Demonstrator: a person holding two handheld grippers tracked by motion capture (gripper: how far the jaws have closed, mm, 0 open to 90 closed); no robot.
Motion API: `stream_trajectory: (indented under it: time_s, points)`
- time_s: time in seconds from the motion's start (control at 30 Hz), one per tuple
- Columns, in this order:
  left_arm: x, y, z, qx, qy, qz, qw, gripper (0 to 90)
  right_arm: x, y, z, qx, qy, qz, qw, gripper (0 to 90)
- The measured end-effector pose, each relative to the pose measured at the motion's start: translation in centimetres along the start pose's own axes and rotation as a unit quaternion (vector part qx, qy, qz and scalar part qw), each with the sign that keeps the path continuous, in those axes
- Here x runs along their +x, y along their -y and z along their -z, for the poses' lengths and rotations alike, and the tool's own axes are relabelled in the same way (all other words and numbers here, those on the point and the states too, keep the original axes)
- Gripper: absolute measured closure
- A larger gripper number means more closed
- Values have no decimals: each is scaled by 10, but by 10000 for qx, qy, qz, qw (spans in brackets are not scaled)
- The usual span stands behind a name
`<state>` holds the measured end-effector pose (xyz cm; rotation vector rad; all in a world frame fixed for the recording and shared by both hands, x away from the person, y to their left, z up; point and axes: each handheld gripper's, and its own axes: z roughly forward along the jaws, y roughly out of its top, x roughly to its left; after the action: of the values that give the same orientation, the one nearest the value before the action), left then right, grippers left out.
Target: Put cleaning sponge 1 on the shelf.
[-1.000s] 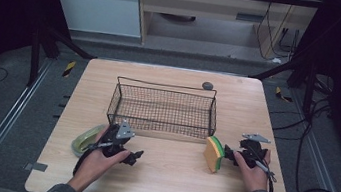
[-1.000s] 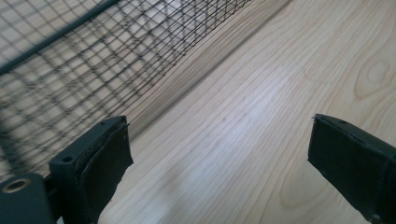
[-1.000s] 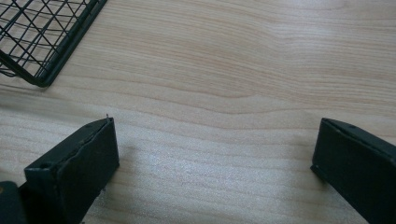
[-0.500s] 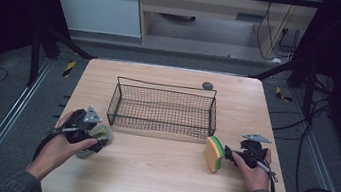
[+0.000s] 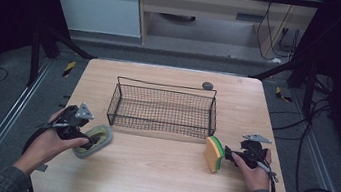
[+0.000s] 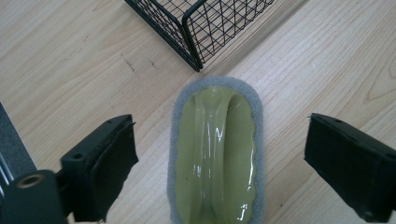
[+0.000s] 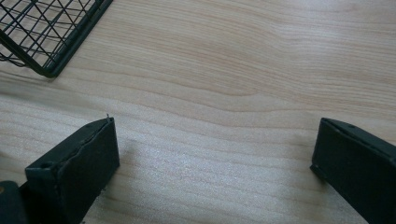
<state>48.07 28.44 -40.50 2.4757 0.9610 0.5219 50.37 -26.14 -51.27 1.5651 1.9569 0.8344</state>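
Green handled scrubber [image 6: 217, 154] lies between the left gripper [image 6: 219, 158]'s wide jaws, which have just been closing slightly, untouched; wire basket [image 6: 205, 28] at twelve o'clock. Right gripper [image 7: 215, 163] gapes over bare table [image 7: 233, 70].

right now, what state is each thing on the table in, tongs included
wire basket: upright, empty
green scrubber: lying flat on the table, handle up, not gripped
left tongs: open, jaws have just been closing a little, scrubber between them
sponge: standing on edge, just in front of the right tongs
right tongs: open, pads pressing on nothing
small dark object: lying behind the basket, too small to tell more
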Motion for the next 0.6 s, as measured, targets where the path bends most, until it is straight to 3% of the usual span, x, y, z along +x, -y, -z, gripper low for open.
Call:
stream_trajectory:
  time_s: [0.27,0.43,0.6]
  points:
    - [10,-1,-2,256,108,37,9996,123,0,0,1,4,-28,5,10000,10]
    - [8,-4,-5,516,219,-212,9982,165,0,0,1,5,-28,7,10000,10]
    - [6,-10,-13,658,342,-266,9969,274,0,0,1,3,-28,6,10000,10]
